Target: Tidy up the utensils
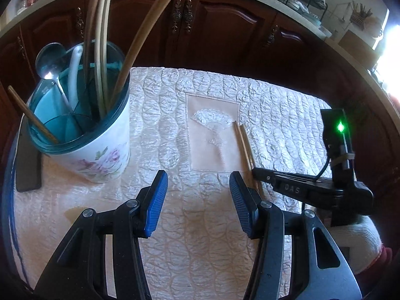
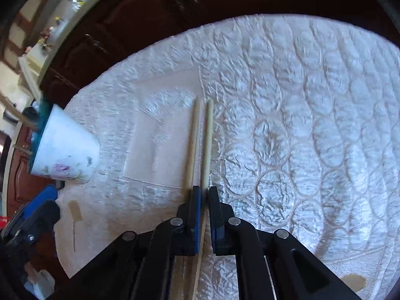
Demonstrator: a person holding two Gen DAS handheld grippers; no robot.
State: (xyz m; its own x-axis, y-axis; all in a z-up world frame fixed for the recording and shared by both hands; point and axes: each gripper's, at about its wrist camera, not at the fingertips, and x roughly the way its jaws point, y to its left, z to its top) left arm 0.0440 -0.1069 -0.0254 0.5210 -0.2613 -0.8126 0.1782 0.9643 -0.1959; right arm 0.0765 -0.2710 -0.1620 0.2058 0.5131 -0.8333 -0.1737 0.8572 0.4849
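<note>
The right gripper [image 2: 204,196] is clamped on a pair of pale wooden chopsticks [image 2: 200,145] lying on the quilted cream tablecloth [image 2: 300,100]. The left gripper [image 1: 197,200] hovers with jaws spread wide and empty — near the white floral utensil cup [image 1: 100,140] holding long chopsticks and a metal spoon [image 1: 48,62].

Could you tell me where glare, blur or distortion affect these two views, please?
Left wrist view: blown-out window glare at right edge, fisheye bends the chopsticks in the holder. Right wrist view: the holder is smeared at the left edge; the chopsticks stay sharp.
</note>
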